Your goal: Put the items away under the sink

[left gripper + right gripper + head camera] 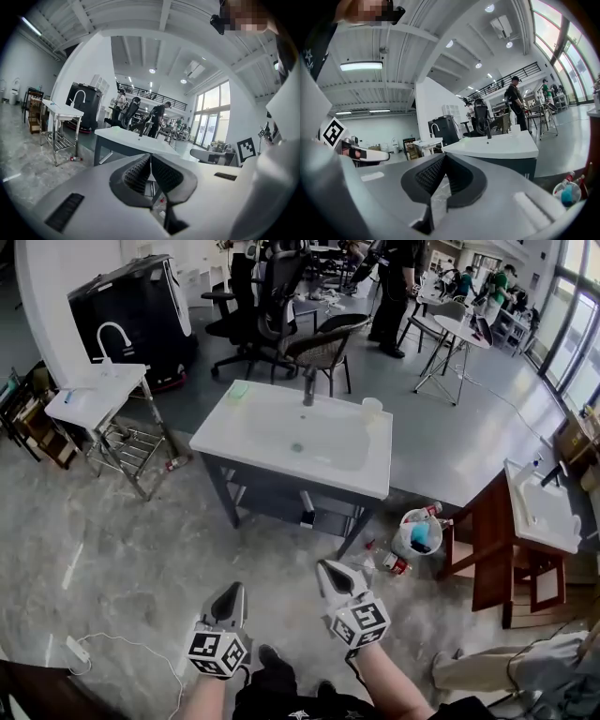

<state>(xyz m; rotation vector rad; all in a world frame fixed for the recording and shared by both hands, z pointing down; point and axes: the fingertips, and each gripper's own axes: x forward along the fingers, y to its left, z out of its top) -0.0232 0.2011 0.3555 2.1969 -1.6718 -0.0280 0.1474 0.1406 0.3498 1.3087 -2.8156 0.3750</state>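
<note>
Fingers (334, 577) together, empty; bottle (395, 564) beyond.

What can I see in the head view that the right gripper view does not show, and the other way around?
Only the head view shows the drain inside the white sink, the white power strip with its cable on the floor, and the right gripper from above. Only the right gripper view shows the ceiling lights and that gripper's jaws from close up, shut together with nothing between them. Both show the white sink, the left gripper and the white bucket holding bottles beside the sink.
</note>
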